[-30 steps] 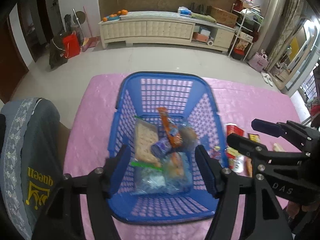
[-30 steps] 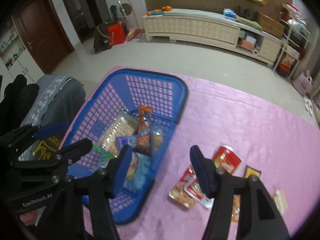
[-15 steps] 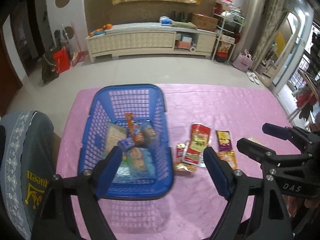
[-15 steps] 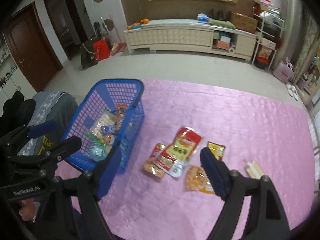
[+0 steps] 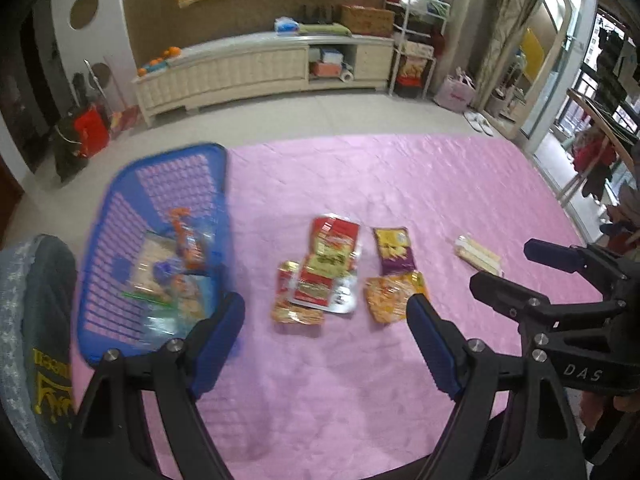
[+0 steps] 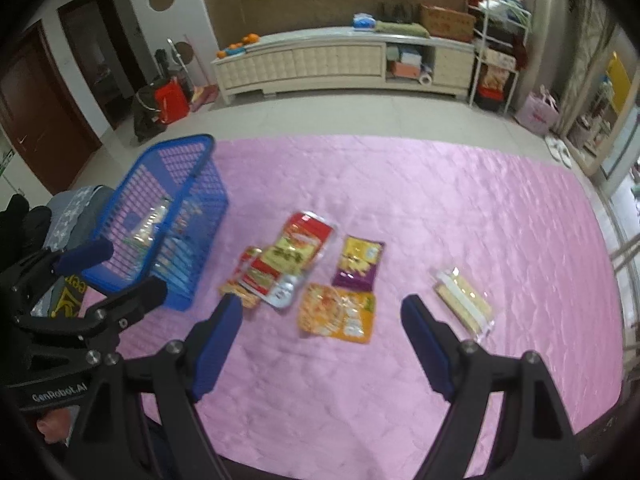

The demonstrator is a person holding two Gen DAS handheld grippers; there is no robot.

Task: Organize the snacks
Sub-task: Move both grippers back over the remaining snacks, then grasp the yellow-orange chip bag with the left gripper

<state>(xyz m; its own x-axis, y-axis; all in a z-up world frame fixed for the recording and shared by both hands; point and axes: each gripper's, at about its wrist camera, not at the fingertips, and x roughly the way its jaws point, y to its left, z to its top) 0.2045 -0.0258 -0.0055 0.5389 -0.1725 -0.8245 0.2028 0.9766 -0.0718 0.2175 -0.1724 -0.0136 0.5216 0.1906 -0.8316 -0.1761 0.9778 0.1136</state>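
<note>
Left wrist view looks into the blue basket [image 5: 120,276] at ten o'clock, showing wrapped snacks piled inside; the right wrist view sees only its mesh side [image 6: 176,216]. Both the left gripper [image 5: 326,312] and right gripper [image 6: 322,312] stand wide apart with nothing between the pads. Beyond the right gripper at twelve lies the orange packet [image 6: 338,314], then the purple packet [image 6: 358,264] and red pouch [image 6: 290,254] at eleven; the cracker pack [image 6: 464,300] sits at two on the pink cloth [image 6: 440,200].
</note>
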